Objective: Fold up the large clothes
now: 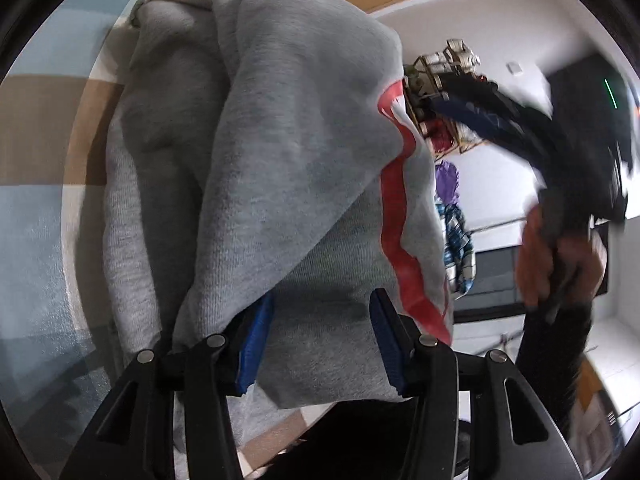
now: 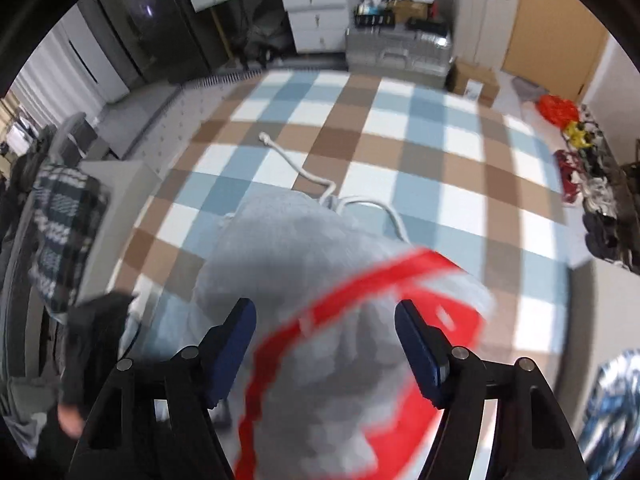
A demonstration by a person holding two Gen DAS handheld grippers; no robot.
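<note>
Left wrist view: left hand-held gripper (image 1: 318, 336) partly closed on a fold of the grey sweatshirt (image 1: 280, 168); both blue pads (image 1: 256, 344) pressed into the cloth, fabric bunched between and draped over them. Sweatshirt lifted, hanging in thick folds above the checked floor mat (image 1: 36, 160). Red printed band (image 1: 394, 216) running down the sweatshirt's edge nearest the white wall (image 1: 492, 184). Beyond that edge: right hand (image 1: 560, 256) of the person, blurred, gripping the dark body of the other tool, dark sleeve (image 1: 548, 344) below it. Colourful garments (image 1: 456, 236) hanging against the wall just past the sweatshirt.

Right wrist view: right hand-held gripper (image 2: 325, 344) with jaws standing wide, above the sweatshirt (image 2: 304, 248); cloth visible between the blue pads (image 2: 236, 344), heavily blurred; contact between pads and cloth not determinable. Red band (image 2: 360, 288) crossing the sweatshirt between the jaws. White drawcord (image 2: 296, 168) trailing from the sweatshirt's far end onto the checked floor mat (image 2: 400, 128). Plaid garment (image 2: 64, 224) left of the sweatshirt, off the mat. White drawer unit (image 2: 316, 12) beyond the mat's far edge.
</note>
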